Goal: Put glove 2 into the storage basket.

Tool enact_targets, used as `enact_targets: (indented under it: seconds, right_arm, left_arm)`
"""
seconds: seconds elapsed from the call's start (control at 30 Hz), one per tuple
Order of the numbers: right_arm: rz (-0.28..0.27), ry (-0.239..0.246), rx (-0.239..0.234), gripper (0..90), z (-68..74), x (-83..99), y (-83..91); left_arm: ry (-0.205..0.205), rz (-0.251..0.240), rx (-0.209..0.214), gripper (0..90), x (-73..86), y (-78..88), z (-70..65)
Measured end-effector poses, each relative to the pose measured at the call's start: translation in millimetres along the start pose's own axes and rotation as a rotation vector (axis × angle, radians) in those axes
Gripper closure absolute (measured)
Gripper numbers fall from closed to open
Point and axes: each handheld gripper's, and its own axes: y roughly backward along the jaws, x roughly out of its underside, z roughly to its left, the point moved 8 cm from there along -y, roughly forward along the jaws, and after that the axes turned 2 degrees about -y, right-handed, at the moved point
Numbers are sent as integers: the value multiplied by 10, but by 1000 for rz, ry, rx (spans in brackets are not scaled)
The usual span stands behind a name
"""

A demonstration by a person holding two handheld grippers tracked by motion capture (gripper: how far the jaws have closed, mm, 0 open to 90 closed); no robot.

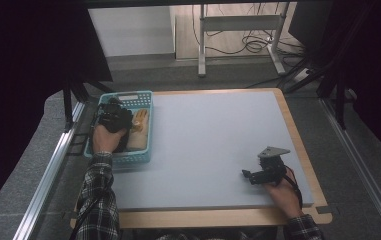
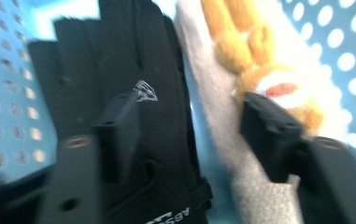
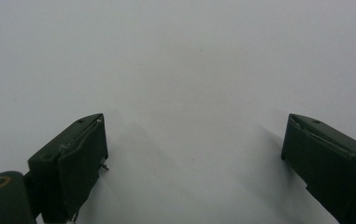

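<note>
Black jaws of the left gripper [image 2: 189, 135] stood partly spread over two gloves lying side by side in a blue perforated basket [image 1: 145, 127]. One jaw sat against the palm of the black glove [image 2: 119, 84]; the other rested at the wrist end of the tan-and-orange work glove [image 2: 241, 79]. Neither glove appeared to be pinched: the jaws straddled the seam between them, so nothing was held. Both gloves ran lengthwise away from the gripper, fingers pointing toward the far end of the basket, cuffs nearest the jaws.

From above, the basket sat at the left edge of the grey table [image 1: 213, 140], with the left hand [image 1: 107, 137] reaching into it and the left gripper [image 1: 114, 116] above the gloves. The right gripper [image 1: 250, 175] rested well apart near the table's near right corner, jaws spread wide over bare surface, holding nothing. The left hand was by far the nearer to the gloves, so any pick would likely fall to it, closing across a glove's width.
</note>
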Motion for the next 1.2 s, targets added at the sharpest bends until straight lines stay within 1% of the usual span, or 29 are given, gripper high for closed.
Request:
enact_targets:
  seconds: [0.07,0.1,0.13,0.17,0.2,0.23,0.27,0.3,0.33,0.4,0.5,0.57,0.67,0.73,0.77,0.8,0.83,0.87,0.9,0.93,1.0,1.03,1.1,1.13,1.17,1.2]
  right_arm:
    - [0,0,0,67,0,0,0]
    - [0,0,0,67,1,0,1]
    - [0,0,0,67,1,0,1]
    - [0,0,0,67,1,0,1]
    - [0,0,0,67,1,0,1]
    - [0,0,0,67,1,0,1]
    - [0,0,0,67,0,-1,0]
    - [0,0,1,67,0,-1,0]
    - [1,1,1,67,0,0,0]
    - [1,1,0,67,1,0,0]
    - [1,0,1,67,1,0,0]
    - [1,0,1,67,1,-1,0]
    - [2,0,1,67,2,0,0]
    - [2,-1,0,67,2,0,0]
    - [1,0,0,67,2,0,0]
    - [1,1,1,67,1,-1,0]
    - [2,3,1,67,0,1,0]
    - [1,1,1,67,1,0,0]
    - [1,0,1,67,2,-1,0]
    - [1,0,1,67,2,-1,0]
    - [1,0,1,67,2,-1,0]
    - [1,0,1,67,2,-1,0]
    - [1,0,1,67,2,-1,0]
    - [1,0,1,67,2,-1,0]
    - [1,0,1,67,2,-1,0]
    - [1,0,1,67,2,-1,0]
  left_arm:
    - [-3,-29,4,261,-7,51,5]
    - [-3,-29,4,226,-7,51,5]
    - [-7,-67,29,192,-19,100,-32]
    - [-13,-85,49,170,-25,129,-63]
    - [-13,-85,49,143,-25,129,-63]
    - [-23,-108,70,143,-35,163,-105]
    - [-40,-153,116,105,-52,234,-224]
    - [-40,-153,116,90,-52,234,-224]
    - [-73,-189,160,64,-53,310,-379]
    - [-126,-219,200,36,-40,387,-563]
    - [-223,-250,224,12,16,489,-872]
    - [-277,-272,239,1,72,545,-1085]
    - [-343,-300,293,0,195,593,-1421]
    - [-390,-305,320,0,307,587,-1634]
    - [-405,-308,337,0,367,571,-1742]
    - [-405,-308,337,0,367,571,-1742]
    - [-440,-313,386,0,499,531,-1951]
    - [-460,-316,414,0,572,506,-2054]
    - [-480,-314,428,0,646,470,-2141]
    - [-496,-308,430,0,721,425,-2217]
    - [-532,-298,419,0,862,314,-2336]
    - [-546,-285,413,0,930,251,-2380]
    - [-558,-254,415,0,1051,123,-2444]
    - [-558,-254,415,0,1051,123,-2444]
    - [-564,-223,414,0,1154,-1,-2474]
    - [-564,-223,414,0,1154,-1,-2474]
